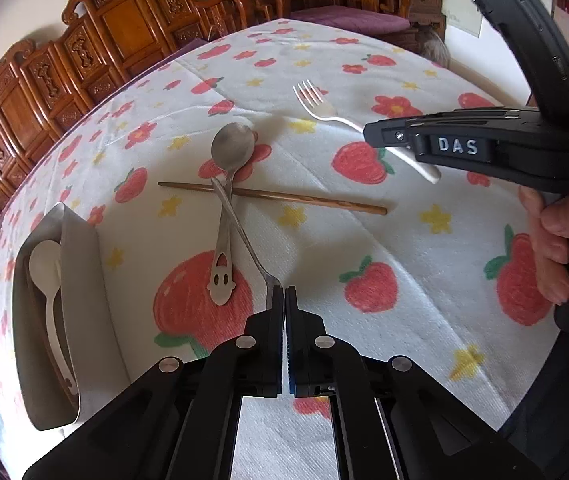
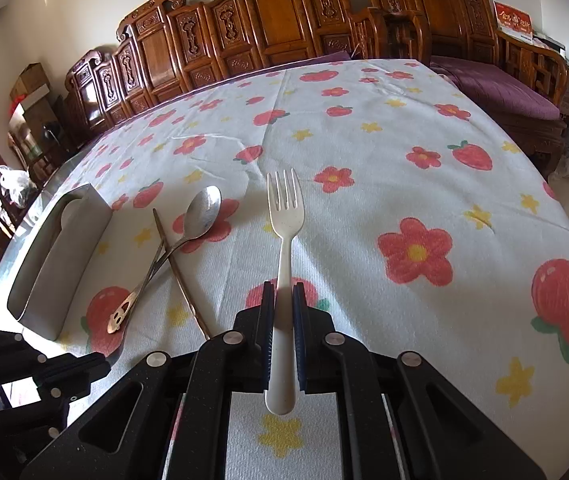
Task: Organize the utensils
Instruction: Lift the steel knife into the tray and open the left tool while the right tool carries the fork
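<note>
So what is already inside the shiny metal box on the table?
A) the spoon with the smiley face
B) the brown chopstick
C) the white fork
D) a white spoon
D: the left camera shows a white spoon lying inside the metal box, while the white fork, the chopstick and the smiley spoon are all still out on the tablecloth.

White fork (image 2: 284,232) flat on cloth; steel spoon (image 1: 226,184) crossing wooden chopstick (image 1: 284,198)
</note>
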### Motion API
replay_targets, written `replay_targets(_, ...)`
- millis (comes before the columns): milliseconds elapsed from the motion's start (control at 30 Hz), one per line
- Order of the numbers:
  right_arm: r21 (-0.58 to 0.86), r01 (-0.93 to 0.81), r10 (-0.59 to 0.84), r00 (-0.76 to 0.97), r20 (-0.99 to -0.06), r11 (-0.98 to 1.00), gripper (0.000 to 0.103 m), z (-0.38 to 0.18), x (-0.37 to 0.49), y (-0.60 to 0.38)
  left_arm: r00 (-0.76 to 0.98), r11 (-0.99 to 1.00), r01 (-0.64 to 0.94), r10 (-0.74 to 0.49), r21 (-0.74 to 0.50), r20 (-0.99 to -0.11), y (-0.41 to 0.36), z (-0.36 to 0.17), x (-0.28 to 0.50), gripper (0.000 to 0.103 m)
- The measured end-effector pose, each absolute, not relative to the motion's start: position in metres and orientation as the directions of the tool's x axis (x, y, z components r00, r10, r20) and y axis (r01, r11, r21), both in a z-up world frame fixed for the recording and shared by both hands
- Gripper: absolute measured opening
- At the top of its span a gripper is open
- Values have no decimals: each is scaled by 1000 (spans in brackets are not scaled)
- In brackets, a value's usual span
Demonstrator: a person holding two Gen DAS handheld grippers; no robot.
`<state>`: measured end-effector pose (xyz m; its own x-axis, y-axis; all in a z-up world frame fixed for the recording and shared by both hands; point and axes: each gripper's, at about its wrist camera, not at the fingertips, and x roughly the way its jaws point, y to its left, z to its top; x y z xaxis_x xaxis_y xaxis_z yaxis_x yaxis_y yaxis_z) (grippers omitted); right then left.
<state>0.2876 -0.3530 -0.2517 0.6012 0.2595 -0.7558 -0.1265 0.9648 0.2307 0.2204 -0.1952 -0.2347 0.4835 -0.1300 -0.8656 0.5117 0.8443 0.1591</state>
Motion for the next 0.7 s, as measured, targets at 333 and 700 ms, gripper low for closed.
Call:
replay_targets(333,228,-156,276,596,-754,961,11,-249,286,-343,530,880,465,-193,93,-826,-176,-209,203,0)
replay_targets(700,221,-268,342,598,-725,938,11,-228,277,-304,600,914,399,-198,75,-775,-134,-173,207,0)
